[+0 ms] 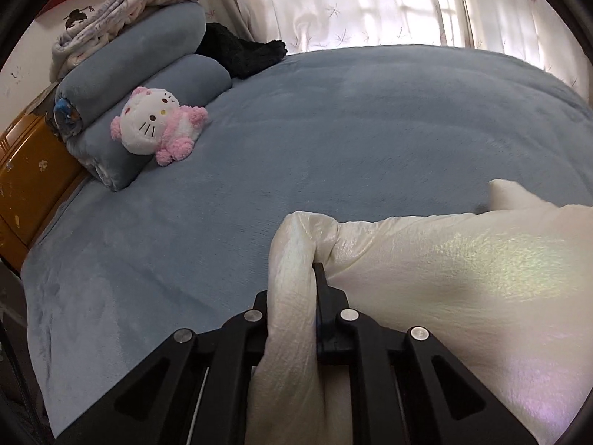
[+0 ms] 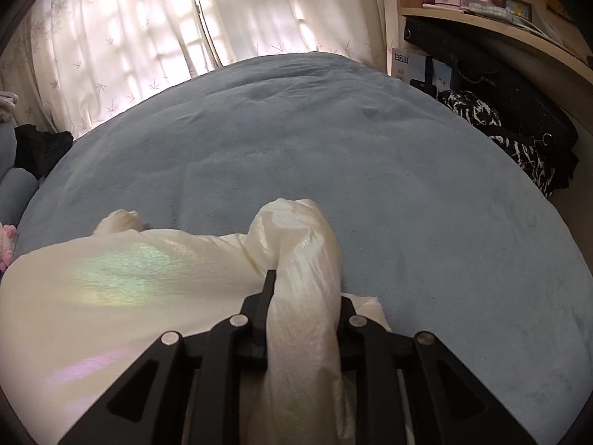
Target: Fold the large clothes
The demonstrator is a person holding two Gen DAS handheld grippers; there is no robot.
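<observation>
On the near part of the bed (image 1: 333, 141), your white garment (image 1: 463, 267) lies spread over the blue cover, its shiny cloth catching a faint rainbow sheen. You have a bunch of it in each gripper. Your left gripper (image 1: 296, 289) has its jaws clenched on a gathered fold of the garment; the cloth wraps over the left finger and hides it, while the right finger shows black against the fabric. Your right gripper (image 2: 300, 289) likewise grasps a rolled bunch of the same white garment (image 2: 111, 278), which drapes over the right-hand finger and runs back between the jaws toward the camera. Between your two grips the cloth lies broad and mostly smooth, and one small peak of it sticks up farther in on the bed.

Toward the far left corner of the bed you have a pink and white plush toy (image 1: 159, 126) leaning on stacked blue-grey rolled bedding (image 1: 155, 59), with a pale quilt (image 1: 141, 3) on top and a dark cloth (image 1: 244, 52) just beside it. Beyond the bed's far edge hang light patterned curtains (image 2: 122, 37). Off the right edge stand a wooden shelf (image 2: 519, 33) and a black and white bag (image 2: 511, 141).
</observation>
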